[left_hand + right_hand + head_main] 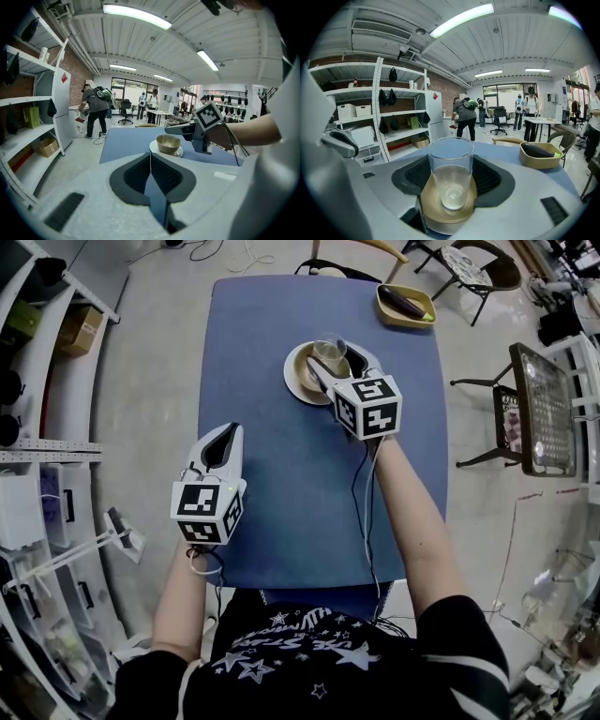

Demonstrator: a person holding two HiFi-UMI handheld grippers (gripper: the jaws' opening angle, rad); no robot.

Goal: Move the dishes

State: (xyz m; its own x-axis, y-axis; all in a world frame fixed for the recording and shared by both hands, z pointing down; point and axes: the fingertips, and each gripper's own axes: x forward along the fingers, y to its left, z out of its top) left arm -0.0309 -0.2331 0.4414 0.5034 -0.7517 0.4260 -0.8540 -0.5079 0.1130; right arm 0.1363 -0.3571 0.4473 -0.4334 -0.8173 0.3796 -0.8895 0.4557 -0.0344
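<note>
Right tool [330, 360] first: its jaws stand wide, one either side of a clear glass [451, 159], pads close in on its walls, though I can't see them biting yet, so nothing is gripped. The glass stands upright in a tan bowl [429, 206] directly beneath the tool, and the bowl rests on a white plate [290, 373] on the blue counter [281, 456]. The smart play here, I'd say: close squarely at mid-height, gently, since glass is slick, then lift straight up so the base clears the bowl's rim without dragging the stack. Well back to its left, the left tool [150, 157] is closed and empty. Beyond the right tool, off to its right, sits a yellow dish [541, 157] holding something dark.
</note>
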